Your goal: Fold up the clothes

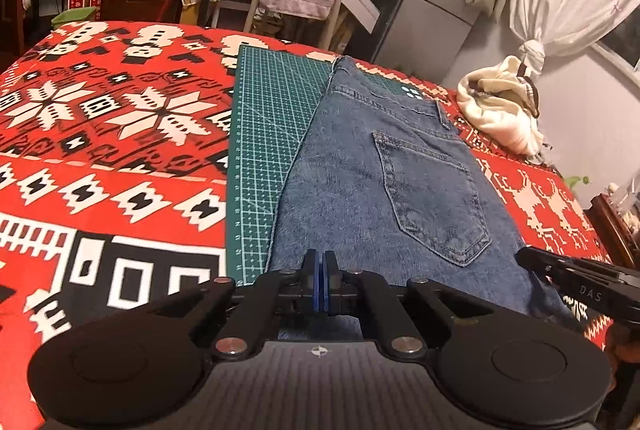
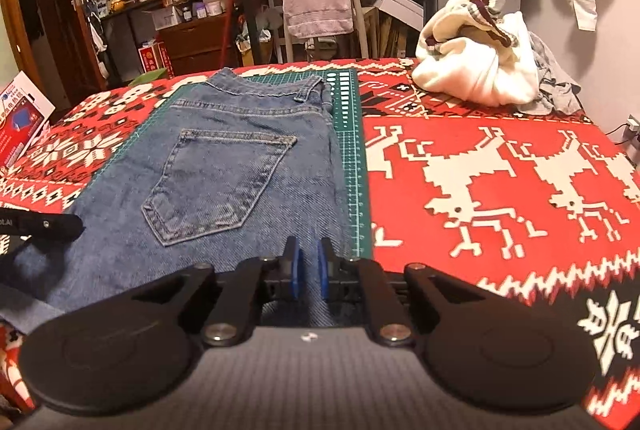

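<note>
Jeans [image 2: 224, 166] flat on green mat [image 2: 352, 166] over red-patterned tabletop [image 2: 500, 166], folded lengthwise, back pocket up, waistband far. Left tongs [image 1: 324, 270] pressed together at near denim edge, cloth between them not discernible. Right tongs [image 2: 308, 266] slightly apart, empty, above denim. Risk: single-layer pinch, fold skewing. White garment [image 2: 476, 70] heaped beyond.

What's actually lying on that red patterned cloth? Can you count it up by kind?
Jeans: 1
Green cutting mat: 1
Cream sweater with dark stripes: 1
Grey garment behind the sweater: 1
Total: 4
</note>
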